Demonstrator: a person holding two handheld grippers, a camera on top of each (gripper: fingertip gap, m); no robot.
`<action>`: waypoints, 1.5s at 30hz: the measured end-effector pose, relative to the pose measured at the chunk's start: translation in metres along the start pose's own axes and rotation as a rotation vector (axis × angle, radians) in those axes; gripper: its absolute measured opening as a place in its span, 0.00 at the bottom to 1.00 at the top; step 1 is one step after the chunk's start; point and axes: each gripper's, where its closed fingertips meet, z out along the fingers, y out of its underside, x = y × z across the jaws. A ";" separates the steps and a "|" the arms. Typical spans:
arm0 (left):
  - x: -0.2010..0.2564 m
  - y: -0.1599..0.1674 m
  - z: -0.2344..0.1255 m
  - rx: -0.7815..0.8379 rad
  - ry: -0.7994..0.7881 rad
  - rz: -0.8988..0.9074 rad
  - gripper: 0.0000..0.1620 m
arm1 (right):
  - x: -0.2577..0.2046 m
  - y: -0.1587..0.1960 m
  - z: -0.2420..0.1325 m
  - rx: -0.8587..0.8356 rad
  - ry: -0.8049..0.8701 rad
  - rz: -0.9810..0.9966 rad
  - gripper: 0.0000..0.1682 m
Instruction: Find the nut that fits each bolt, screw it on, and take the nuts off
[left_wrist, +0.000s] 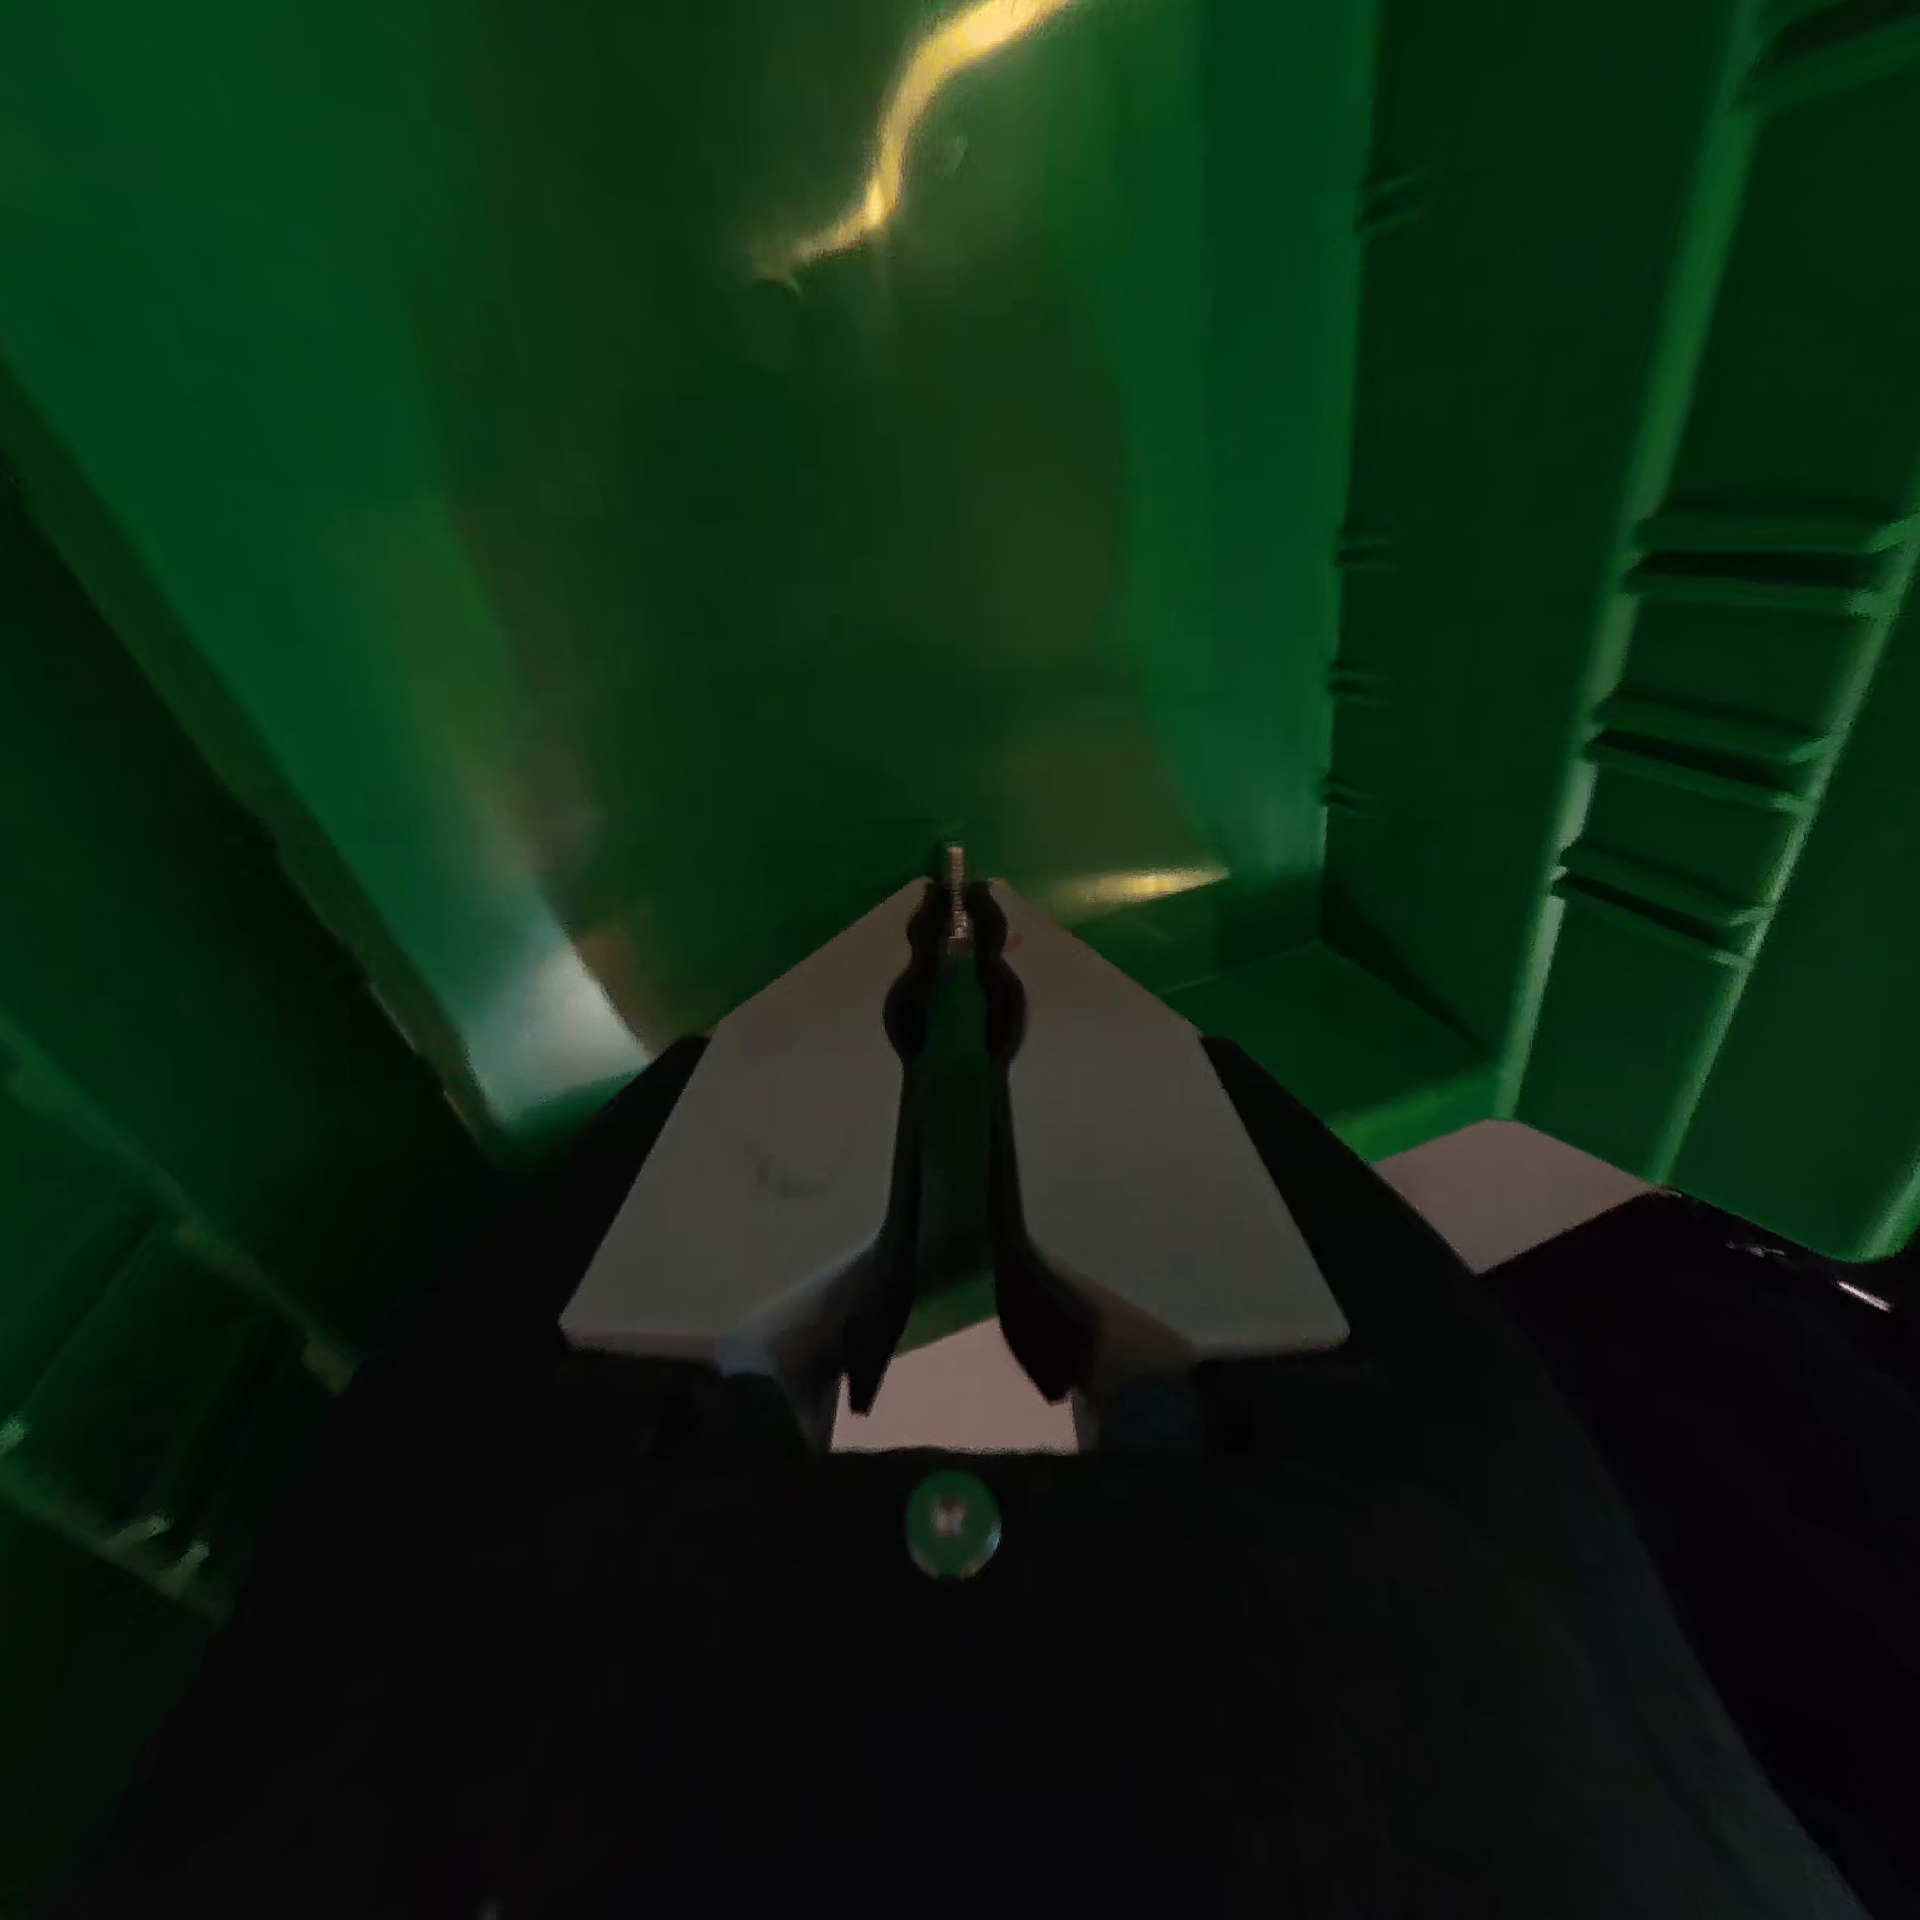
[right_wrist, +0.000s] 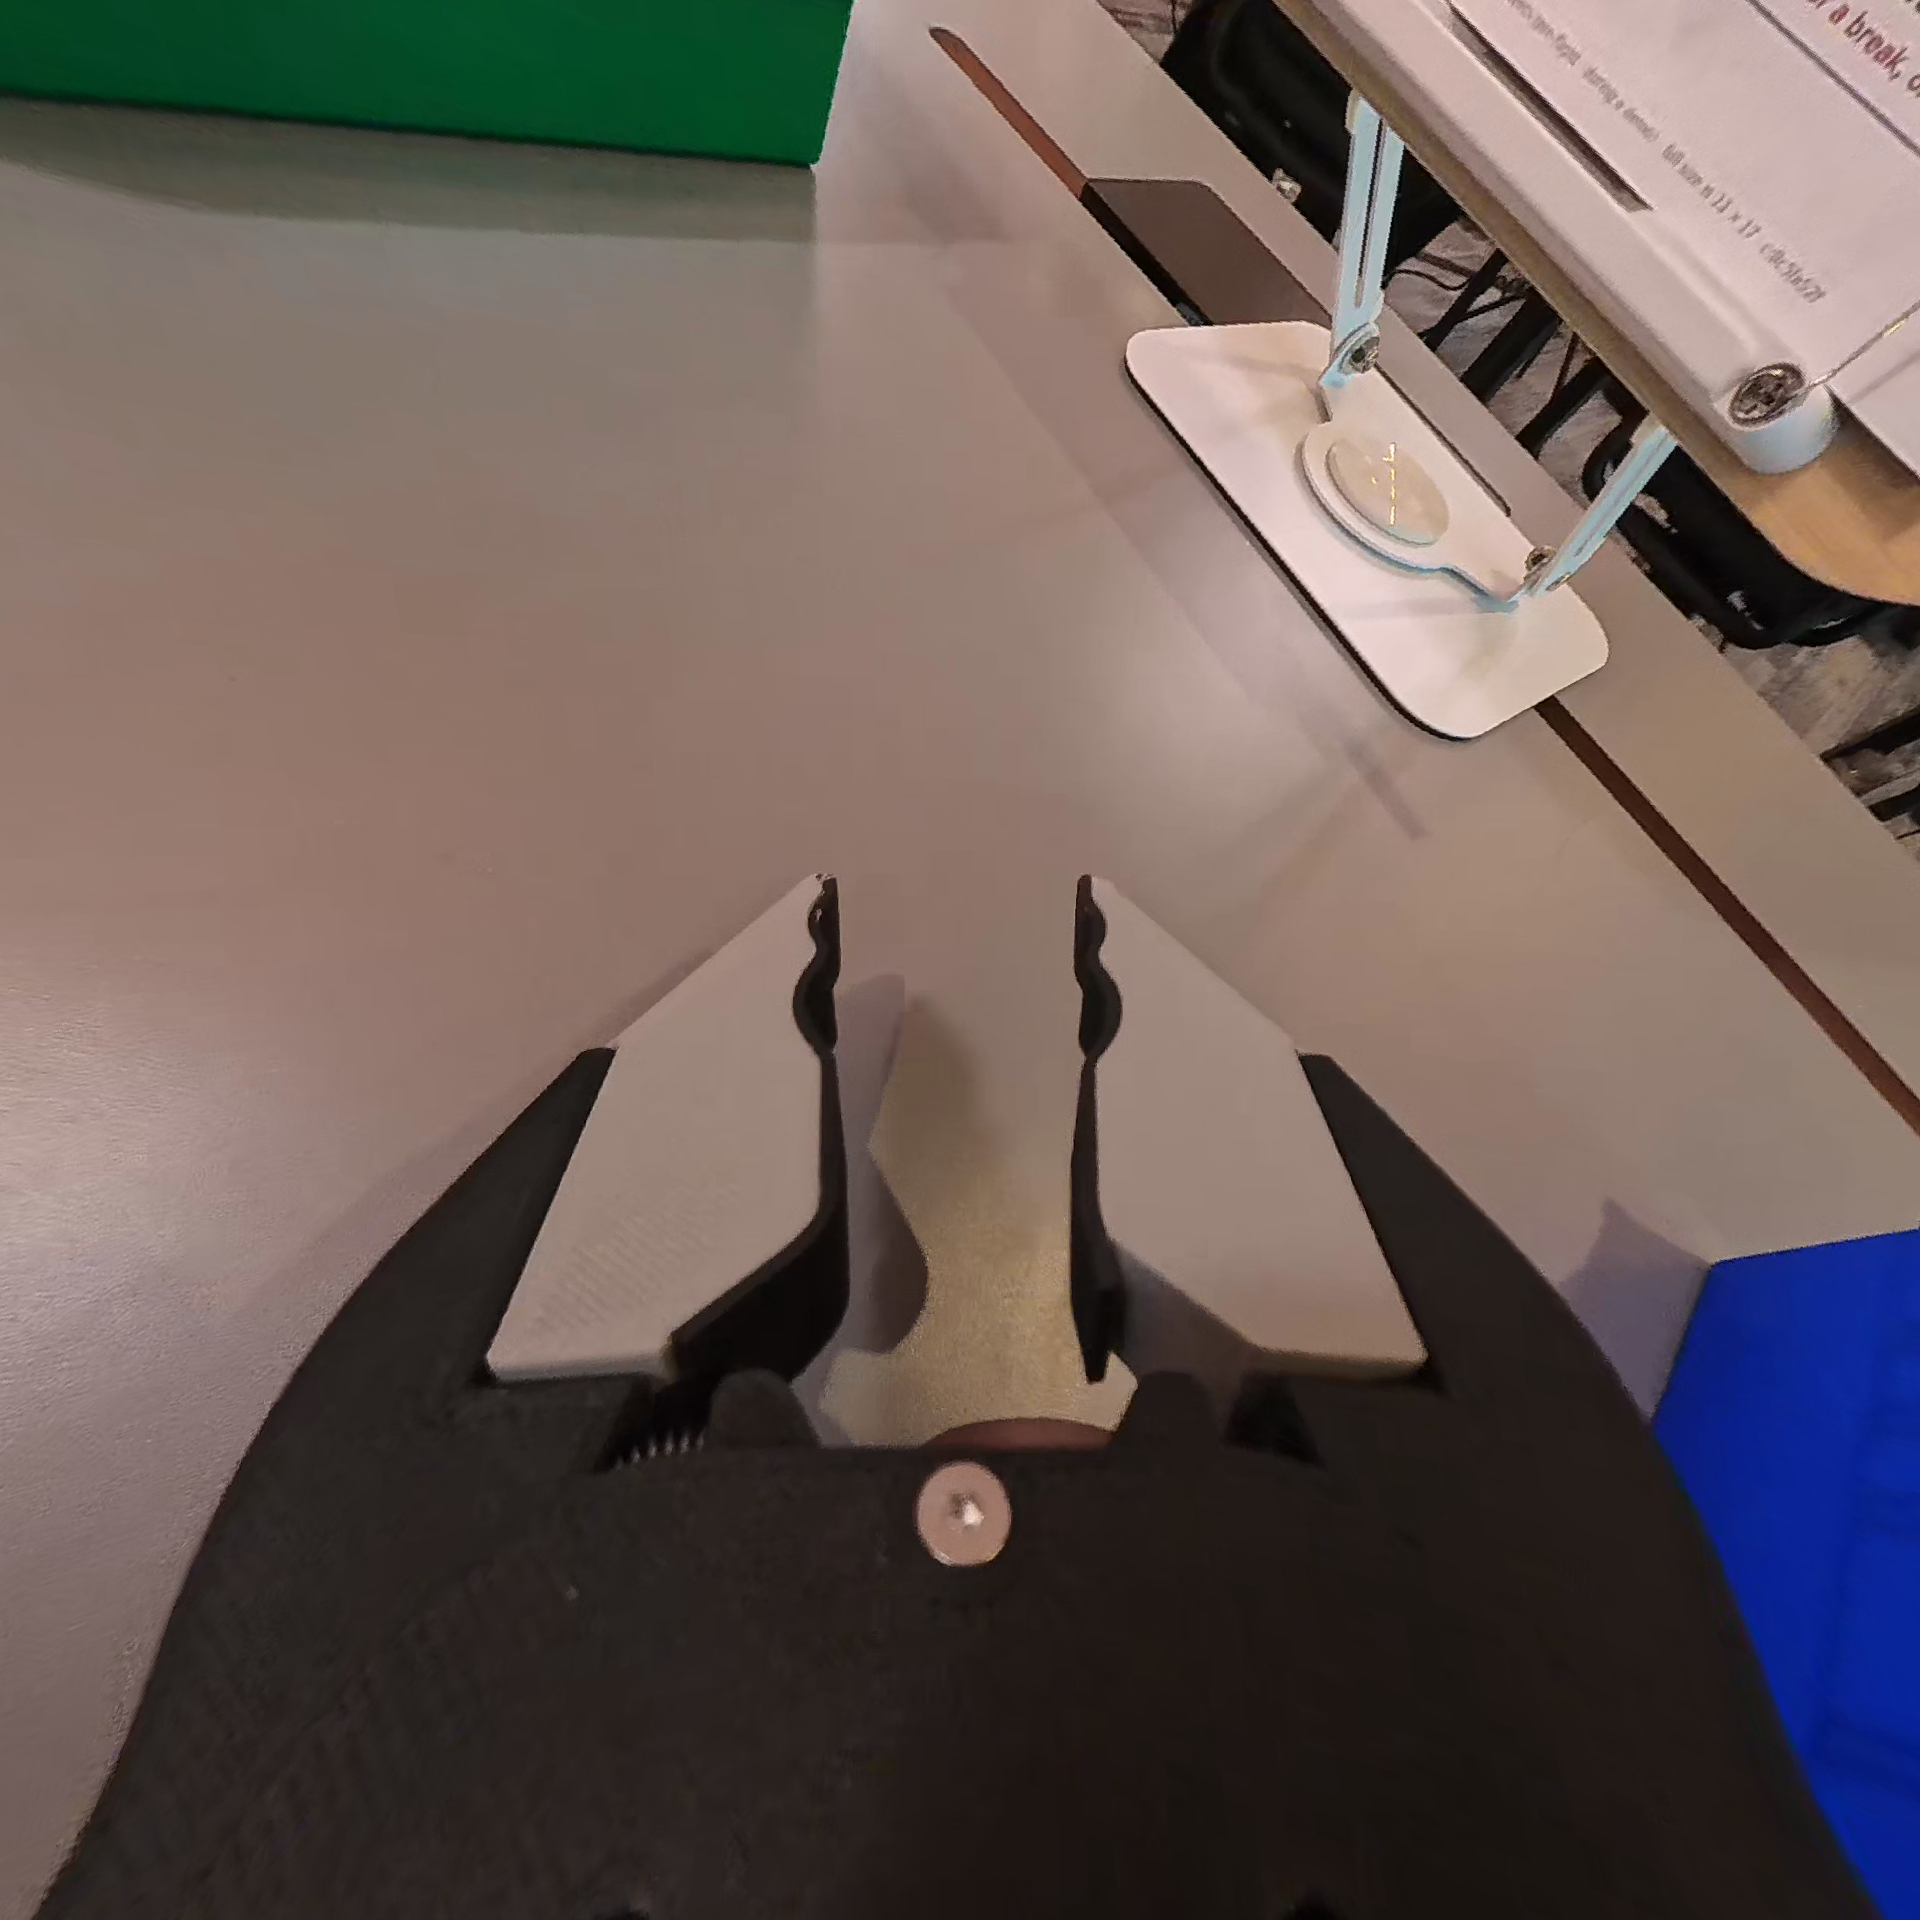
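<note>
Inside the green bin (left_wrist: 727, 520), deep between its walls: left gripper (left_wrist: 954, 896), fingers pinched together on a small silver bolt (left_wrist: 954, 883). Threaded end of the bolt poking out just past the fingertips, pointing toward the smooth green floor of the bin. Grey finger plates and black wavy pads closed to a narrow slit, with only the bolt between them at the tip. Dim and slightly blurred all around; yellowish glints on the green plastic. Ribbed bin wall (left_wrist: 1704, 790) to the right, and a patch of pale table surface (left_wrist: 1496, 1195) showing at the lower right beyond the bin's edge. No telling whether a nut sits on the bolt.

Over on the other side: right gripper (right_wrist: 954, 894), fingers spread apart and holding nothing, hovering above the grey table (right_wrist: 468, 623). Shadow of the 2 fingers cast on the tabletop just below. Green box edge (right_wrist: 416, 62) at the top left, well apart from the gripper. White stand base (right_wrist: 1247, 416) near the table's far right edge, with pale blue struts (right_wrist: 1361, 208) rising to a white sign board (right_wrist: 1621, 135). Blue object (right_wrist: 1818, 1507) at the lower right, just beside the gripper body.
</note>
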 end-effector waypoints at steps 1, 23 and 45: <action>0.000 -0.002 0.000 0.024 0.006 0.010 0.02 | 0.001 0.000 0.000 0.002 0.004 -0.003 0.25; 0.251 -0.057 -0.005 0.276 -0.042 0.772 0.02 | 0.022 0.021 0.009 -0.052 0.038 0.070 0.24; 0.251 -0.078 -0.028 0.364 -0.059 0.765 0.10 | 0.020 0.012 0.002 -0.029 0.051 0.037 0.25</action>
